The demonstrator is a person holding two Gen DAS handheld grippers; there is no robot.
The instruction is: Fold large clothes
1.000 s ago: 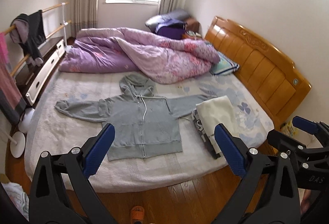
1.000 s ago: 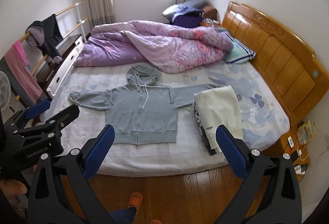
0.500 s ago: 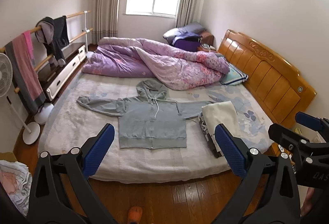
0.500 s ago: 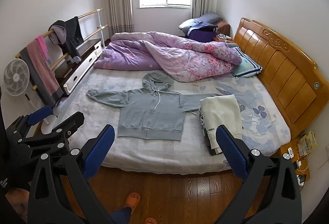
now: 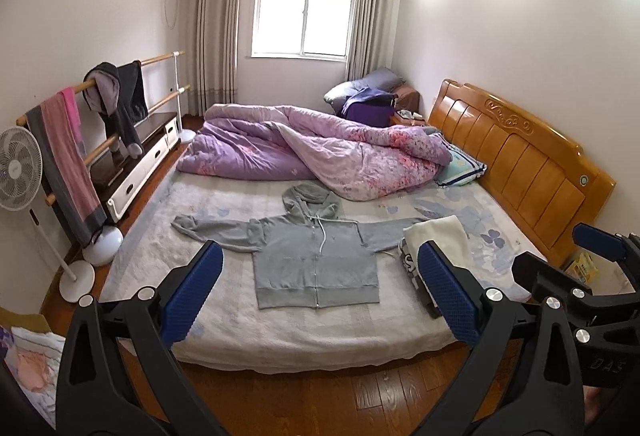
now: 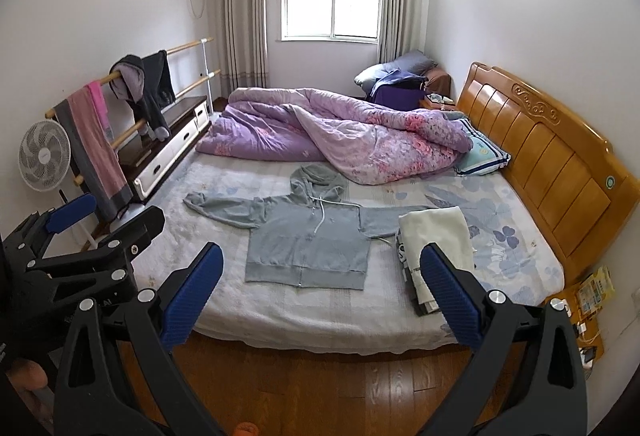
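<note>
A soft grey zip hoodie (image 5: 316, 256) lies flat, sleeves spread, on the bed (image 5: 280, 332). At its 3 o'clock sit folded clothes (image 5: 438, 240). The left gripper (image 5: 320, 292) and right gripper (image 6: 320, 292) are both spread wide and empty.

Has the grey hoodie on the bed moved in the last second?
No. The grey hoodie lies in the same spot beside the folded cream garment and below the purple quilt; only the cameras pulled back and tilted up.
</note>
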